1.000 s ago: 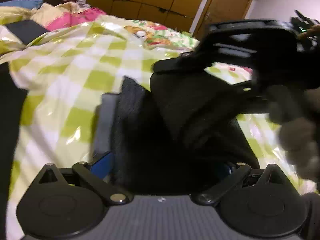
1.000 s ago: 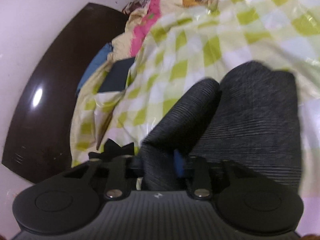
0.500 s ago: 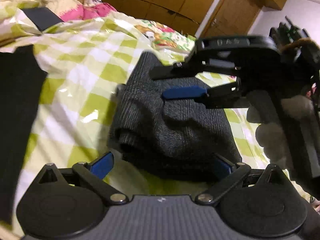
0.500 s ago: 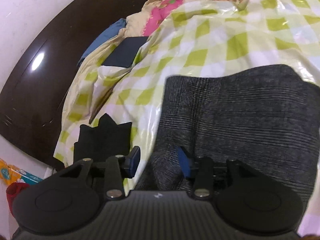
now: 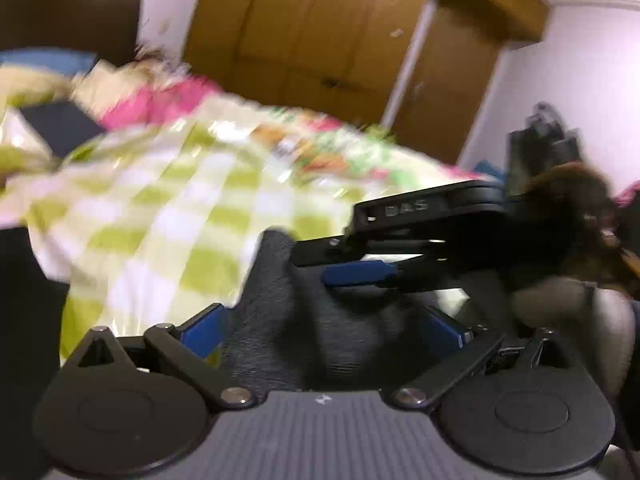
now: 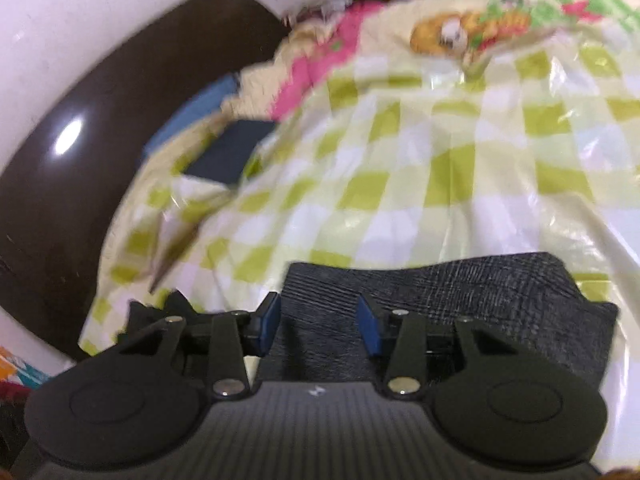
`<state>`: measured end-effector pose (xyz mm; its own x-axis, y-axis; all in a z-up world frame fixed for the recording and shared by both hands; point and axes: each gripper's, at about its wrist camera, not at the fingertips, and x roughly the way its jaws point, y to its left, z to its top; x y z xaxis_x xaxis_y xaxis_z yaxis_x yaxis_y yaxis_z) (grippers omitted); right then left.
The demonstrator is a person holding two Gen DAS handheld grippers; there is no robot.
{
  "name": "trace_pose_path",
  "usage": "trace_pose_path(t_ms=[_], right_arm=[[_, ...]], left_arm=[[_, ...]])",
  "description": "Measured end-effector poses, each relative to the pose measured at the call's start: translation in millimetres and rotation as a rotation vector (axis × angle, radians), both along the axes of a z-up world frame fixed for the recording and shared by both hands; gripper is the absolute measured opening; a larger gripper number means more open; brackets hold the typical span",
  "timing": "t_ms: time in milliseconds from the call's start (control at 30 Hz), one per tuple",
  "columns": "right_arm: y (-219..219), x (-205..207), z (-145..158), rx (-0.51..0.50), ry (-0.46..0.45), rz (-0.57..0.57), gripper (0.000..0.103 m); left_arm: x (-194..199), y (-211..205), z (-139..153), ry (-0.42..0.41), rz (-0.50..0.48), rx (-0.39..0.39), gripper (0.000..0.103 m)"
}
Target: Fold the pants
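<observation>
The dark grey pants (image 6: 460,304) lie folded in a flat bundle on the green-and-white checked sheet (image 6: 400,184). My right gripper (image 6: 318,322) is open with its blue pads wide apart just over the near left edge of the bundle. In the left wrist view the pants (image 5: 304,320) fill the space between my left gripper's (image 5: 324,330) open blue pads. The right gripper (image 5: 360,274) shows there too, reaching in from the right above the fabric.
A dark brown headboard (image 6: 80,140) curves along the left. A dark folded cloth (image 6: 232,152) and pink and blue bedding (image 6: 312,68) lie at the far end. Wooden wardrobe doors (image 5: 340,32) stand behind the bed. A black garment (image 5: 24,300) lies at the left.
Both grippers have let go of the pants and opened. The bundle now lies flat on the sheet. Both cameras have pulled back and tilted up, with motion blur.
</observation>
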<state>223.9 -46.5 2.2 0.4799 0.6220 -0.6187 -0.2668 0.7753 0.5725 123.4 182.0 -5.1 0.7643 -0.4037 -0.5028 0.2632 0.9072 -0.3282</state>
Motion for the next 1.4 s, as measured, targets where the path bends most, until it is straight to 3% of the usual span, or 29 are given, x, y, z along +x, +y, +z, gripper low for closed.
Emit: trace_pose_path(t_ms=[200,300,400,533,633,767,833,933,1000,1100,1267,1400], right_arm=[[20,10,-36,-0.051,0.011,0.083,0.045],[22,8,-29,-0.045,-0.008,0.113,0.047],[11,1,-20,0.012,0.0,0.121,0.048],[-2,-11,-11,0.084,0.0,0.116,0.051],[-3,-19,-7,0.098,0.013,0.125,0.051],[11,-22,-2,0.065,0.025,0.189,0.056],[25,-20,-3,0.022,0.02,0.215,0.057],[39,-25,-4,-0.032,0.005,0.223,0.057],[39,-34,2,-0.034,-0.015,0.238,0.05],[36,-49,7,0.006,0.003,0.276,0.037],[48,-70,-3,-0.016,0.021,0.337,0.036],[42,-62,-27,0.033,0.101,0.309,0.033]], left_arm=[[2,-7,-60,0.226,0.022,0.049,0.103],[-13,-9,-52,0.215,0.016,0.07,0.103],[-22,0,-28,0.159,0.038,0.033,0.103],[-10,3,-11,0.108,0.05,0.01,0.103],[11,-4,-27,0.161,0.038,0.054,0.103],[8,-8,-41,0.227,0.036,0.051,0.102],[-2,-13,-35,0.2,0.053,0.087,0.094],[-15,-7,-21,0.184,0.072,0.047,0.077],[-17,-2,-10,0.18,0.076,0.006,0.067],[-32,-4,3,0.163,0.052,-0.008,0.067],[-48,-18,1,0.162,0.008,0.035,0.067],[-43,-8,-22,0.243,0.034,0.055,0.068]])
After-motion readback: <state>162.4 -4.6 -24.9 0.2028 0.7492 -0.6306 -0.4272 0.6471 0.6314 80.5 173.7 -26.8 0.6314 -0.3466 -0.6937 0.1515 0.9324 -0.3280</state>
